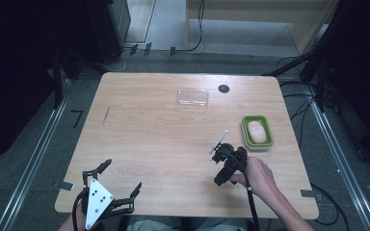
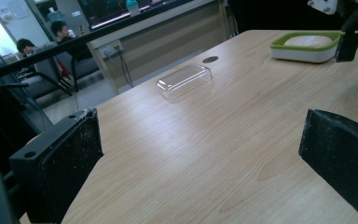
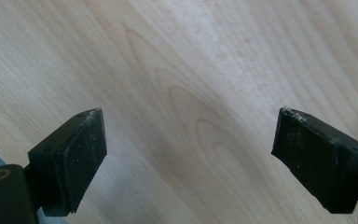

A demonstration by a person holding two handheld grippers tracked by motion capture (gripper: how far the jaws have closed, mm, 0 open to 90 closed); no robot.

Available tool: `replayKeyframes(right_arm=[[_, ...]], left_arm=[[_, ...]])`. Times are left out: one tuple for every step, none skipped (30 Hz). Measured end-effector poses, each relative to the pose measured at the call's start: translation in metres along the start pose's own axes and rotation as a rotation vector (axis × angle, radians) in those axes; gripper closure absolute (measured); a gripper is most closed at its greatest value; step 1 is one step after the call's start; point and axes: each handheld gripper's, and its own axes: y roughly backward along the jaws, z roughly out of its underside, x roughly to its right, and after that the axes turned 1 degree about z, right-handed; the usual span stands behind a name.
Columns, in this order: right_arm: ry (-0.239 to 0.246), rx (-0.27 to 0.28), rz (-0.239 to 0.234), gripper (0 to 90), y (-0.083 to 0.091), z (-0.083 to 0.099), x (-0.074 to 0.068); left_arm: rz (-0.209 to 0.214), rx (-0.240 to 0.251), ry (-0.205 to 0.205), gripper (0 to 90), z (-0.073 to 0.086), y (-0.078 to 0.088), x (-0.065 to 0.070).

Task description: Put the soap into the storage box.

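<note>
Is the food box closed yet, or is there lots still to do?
Not closed yet. The food already sits in the green box, so that part looks done. The right gripper hangs open beside the box with nothing between its jaws. The left gripper waits open at the near edge of the table. The clear lid lies apart at the far side, probably still to be fetched and put on.

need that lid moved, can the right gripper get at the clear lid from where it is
Probably yes: the right gripper is open and bare table lies between it and the clear lid.
</note>
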Motion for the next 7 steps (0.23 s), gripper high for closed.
replayKeyframes(right_arm=[[0.006, -0.003, 0.002, 9.9, -0.002, 0.000, -0.002], [0.014, -0.004, -0.002, 10.1, -0.004, 0.000, -0.004], [0.020, 0.003, -0.010, 10.5, -0.009, 0.000, -0.007], [0.020, 0.003, -0.010, 10.5, -0.009, 0.000, -0.007], [0.026, -0.007, -0.016, 10.5, -0.010, 0.000, -0.008], [0.032, -0.009, -0.022, 10.7, -0.014, 0.000, -0.010], [0.034, -0.022, -0.030, 11.6, -0.019, 0.000, -0.012]], left_arm=[[-0.001, 0.001, 0.001, 0.0, 0.000, 0.000, 0.000], [-0.001, 0.000, 0.001, 0.0, 0.000, 0.000, 0.000], [-0.002, 0.000, 0.002, 0.0, 0.000, 0.000, 0.000], [-0.003, 0.001, 0.002, 0.0, 0.000, 0.000, 0.000], [-0.001, 0.000, 0.002, 0.0, 0.000, 0.000, 0.000], [-0.001, 0.000, 0.002, 0.0, 0.000, 0.000, 0.000], [-0.004, 0.000, 0.003, 0.0, 0.000, 0.000, -0.001]])
